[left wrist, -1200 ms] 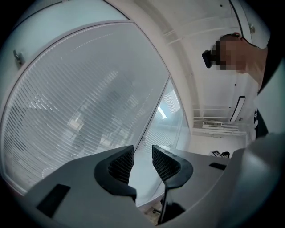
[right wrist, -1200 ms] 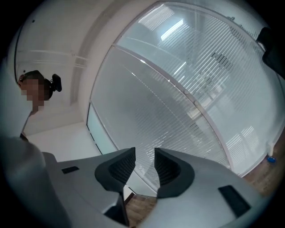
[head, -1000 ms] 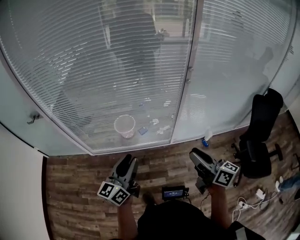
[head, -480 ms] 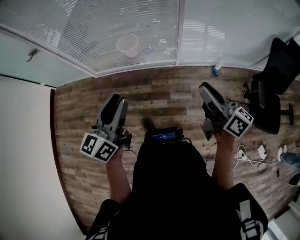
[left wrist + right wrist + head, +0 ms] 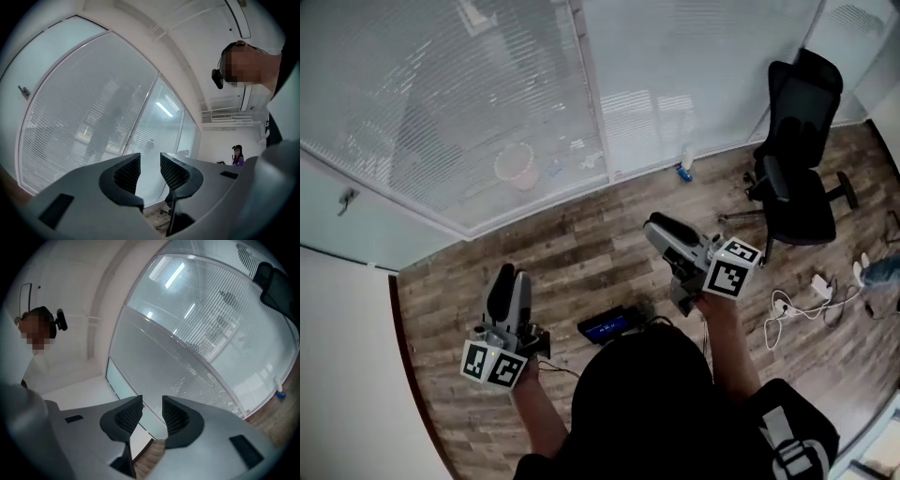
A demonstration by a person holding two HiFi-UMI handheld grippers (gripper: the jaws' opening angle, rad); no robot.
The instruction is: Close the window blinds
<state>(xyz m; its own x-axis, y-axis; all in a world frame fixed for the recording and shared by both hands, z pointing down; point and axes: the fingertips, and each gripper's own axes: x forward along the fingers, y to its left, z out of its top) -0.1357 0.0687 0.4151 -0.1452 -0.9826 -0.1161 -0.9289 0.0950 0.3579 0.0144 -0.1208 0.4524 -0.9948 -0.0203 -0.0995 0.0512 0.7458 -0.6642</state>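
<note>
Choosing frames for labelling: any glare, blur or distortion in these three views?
Head view: evenly lit, sharp, window blinds bowed by the lens. Left gripper view: heavy fisheye, dark corners, a lamp streak in the glass. Right gripper view: same fisheye, bright streaks of glare up top.

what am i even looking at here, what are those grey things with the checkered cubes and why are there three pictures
There is no robot here. A person holds a two-jaw gripper in each hand: the left gripper and the right gripper. The patterned cubes are part of them. The head view comes from a camera on the person's head, looking down at the wooden floor, the window blinds and a black office chair. The other two pictures each come from a camera riding on one gripper, looking along its jaws toward the blinds. Both pairs of jaws stand apart with nothing between them, so nothing is held.
</note>
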